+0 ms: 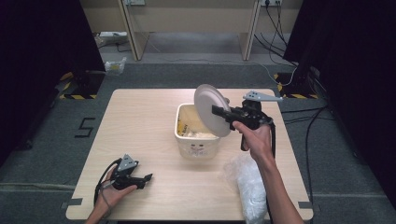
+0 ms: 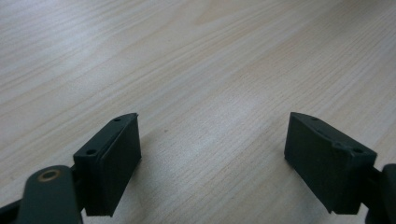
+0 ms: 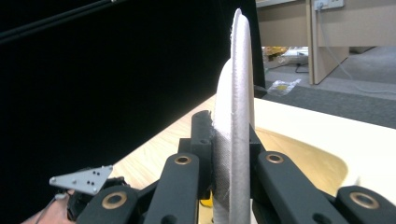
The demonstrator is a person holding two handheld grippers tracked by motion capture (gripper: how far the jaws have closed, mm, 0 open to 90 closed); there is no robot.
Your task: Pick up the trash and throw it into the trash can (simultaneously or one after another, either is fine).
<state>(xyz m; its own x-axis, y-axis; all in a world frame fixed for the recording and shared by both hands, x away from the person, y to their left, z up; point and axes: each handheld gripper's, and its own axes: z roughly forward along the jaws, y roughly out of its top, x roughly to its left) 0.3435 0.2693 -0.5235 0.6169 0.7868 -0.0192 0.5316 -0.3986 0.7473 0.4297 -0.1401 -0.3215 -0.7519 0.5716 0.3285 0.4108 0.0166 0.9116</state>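
Jaws over pale wooden table (image 1: pixel 140 130)

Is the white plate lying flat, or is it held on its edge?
On its edge: the right gripper clamps the white plate upright, above the cream bin.

Floor mark (image 1: pixel 86 127): a dark "5" on the grey floor, left of the desk (image 1: pixel 140 140).
Tub (image 1: pixel 198 148) front: faint print, too small to read.
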